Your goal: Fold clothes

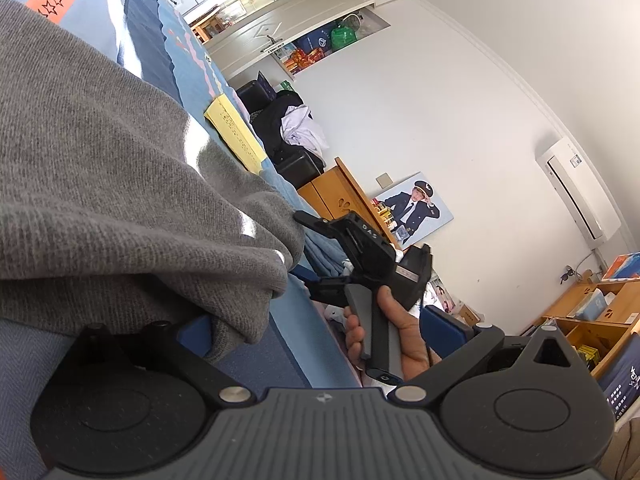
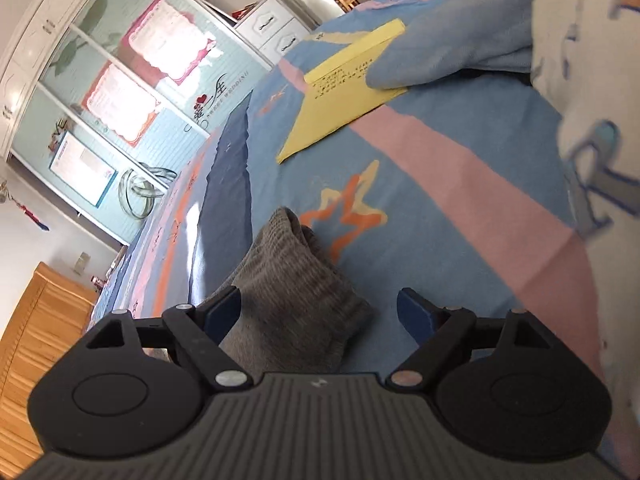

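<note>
A grey knit garment (image 1: 104, 184) lies on the blue patterned bedspread (image 1: 296, 336) and fills the left of the left wrist view. My left gripper (image 1: 320, 332) is open, its left finger under a grey fold and its right finger (image 1: 444, 322) in free air. My right gripper (image 1: 320, 256) shows there beyond the garment's corner, held by a hand. In the right wrist view my right gripper (image 2: 320, 310) is open, with a bunched end of the grey garment (image 2: 292, 296) between its fingers, against the left finger (image 2: 224, 310).
A yellow paper (image 2: 340, 100) and a light blue cloth (image 2: 452, 36) lie on the bedspread (image 2: 460, 200) farther on. A white printed cloth (image 2: 592, 112) is at the right. Beyond the bed edge stand a black chair with clothes (image 1: 288, 124) and wooden furniture (image 1: 340, 196).
</note>
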